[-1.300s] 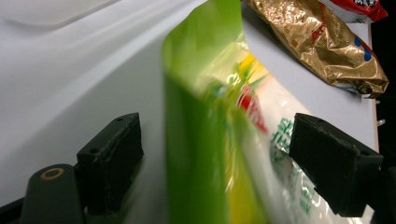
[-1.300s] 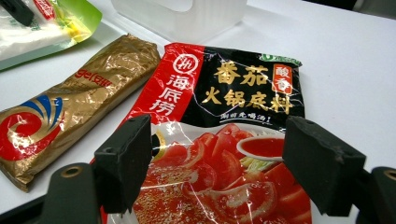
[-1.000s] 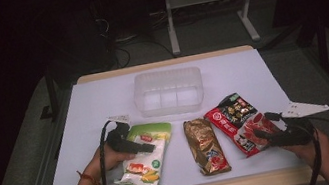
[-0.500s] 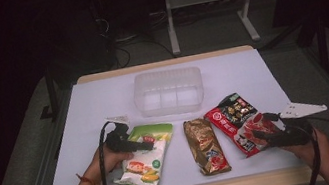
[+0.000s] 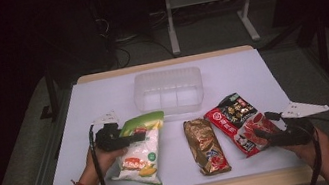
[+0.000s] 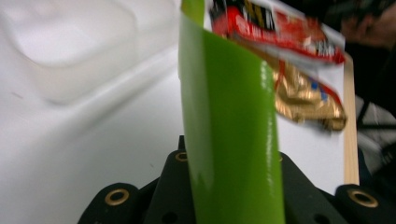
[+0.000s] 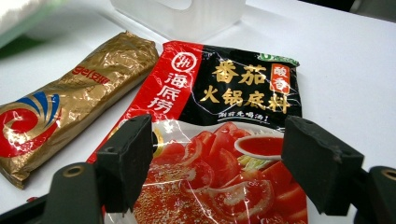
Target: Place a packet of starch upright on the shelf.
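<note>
1. While the left gripper (image 5: pixel 140 136) sits at the 8 o'clock side of the table (image 5: pixel 101 90), its jaws are pressed tight on the top edge of the green bag (image 5: pixel 139 150).
2. Seen in the left gripper view, the green bag (image 6: pixel 229 121) stands up like a tall strip right between the black jaws, so the jaws have hold of it.
3. From above, the green bag lies flat on the white table, with its top at 12 o'clock and its bottom at 6 o'clock.
4. Over at the 4 o'clock side of the table, the right gripper (image 5: pixel 262 125) has its jaws spread wide apart.
5. As the right gripper view shows, the red bag (image 7: pixel 224 140) lies between the two jaws, and they hold nothing.
6. On the table, the red bag (image 5: pixel 238 120) is tilted, with its top toward 11 o'clock.
7. Between the green bag and the red bag lies a gold bag (image 5: pixel 205 145), near both but not touching the green one.
8. At 12 o'clock from the bags sits a clear box (image 5: pixel 169 91), and its near wall is just beside the top of the green bag.
9. Each gripper is held by a hand: the left hand (image 5: pixel 100 161) and the right hand (image 5: pixel 316 148) come in from 6 o'clock.
</note>
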The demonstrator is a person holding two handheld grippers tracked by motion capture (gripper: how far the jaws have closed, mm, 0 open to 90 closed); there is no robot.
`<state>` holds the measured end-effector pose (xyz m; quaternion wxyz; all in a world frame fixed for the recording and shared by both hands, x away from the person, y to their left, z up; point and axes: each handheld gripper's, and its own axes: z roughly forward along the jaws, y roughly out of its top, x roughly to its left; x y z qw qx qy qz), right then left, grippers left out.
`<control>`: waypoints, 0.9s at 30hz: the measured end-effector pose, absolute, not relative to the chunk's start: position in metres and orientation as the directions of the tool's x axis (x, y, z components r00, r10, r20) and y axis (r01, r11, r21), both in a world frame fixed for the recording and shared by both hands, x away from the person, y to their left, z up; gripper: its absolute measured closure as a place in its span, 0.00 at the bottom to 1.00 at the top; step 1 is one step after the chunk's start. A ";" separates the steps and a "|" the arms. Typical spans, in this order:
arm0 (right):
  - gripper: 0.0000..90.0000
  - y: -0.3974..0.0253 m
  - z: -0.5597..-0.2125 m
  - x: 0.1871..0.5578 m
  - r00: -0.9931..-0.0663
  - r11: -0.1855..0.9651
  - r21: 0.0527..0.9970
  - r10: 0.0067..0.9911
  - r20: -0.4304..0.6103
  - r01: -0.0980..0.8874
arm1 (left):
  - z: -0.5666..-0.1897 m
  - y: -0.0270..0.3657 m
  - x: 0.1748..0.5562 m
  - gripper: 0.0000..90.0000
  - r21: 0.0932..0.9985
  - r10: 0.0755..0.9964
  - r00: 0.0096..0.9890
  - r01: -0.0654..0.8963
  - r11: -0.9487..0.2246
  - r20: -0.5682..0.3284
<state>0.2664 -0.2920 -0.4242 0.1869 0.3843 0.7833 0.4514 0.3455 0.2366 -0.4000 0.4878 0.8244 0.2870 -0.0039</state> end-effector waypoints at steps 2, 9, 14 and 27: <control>0.27 -0.292 -0.424 0.267 -0.635 0.299 0.851 0.771 0.052 0.432 | -0.390 0.243 0.340 0.93 0.833 0.491 0.835 0.443 -0.332 -0.248; 0.27 -0.293 -0.425 0.267 -0.628 0.296 0.851 0.776 0.051 0.434 | -0.365 0.250 0.323 0.94 0.891 0.505 0.843 0.361 -0.275 -0.185; 0.27 -0.293 -0.425 0.267 -0.626 0.297 0.851 0.779 0.047 0.434 | -0.355 0.251 0.315 0.94 0.913 0.535 0.829 0.334 -0.236 -0.164; 0.27 -0.295 -0.423 0.266 -0.613 0.278 0.862 0.788 0.046 0.423 | -0.348 0.252 0.310 0.94 0.942 0.592 0.785 0.312 -0.122 -0.183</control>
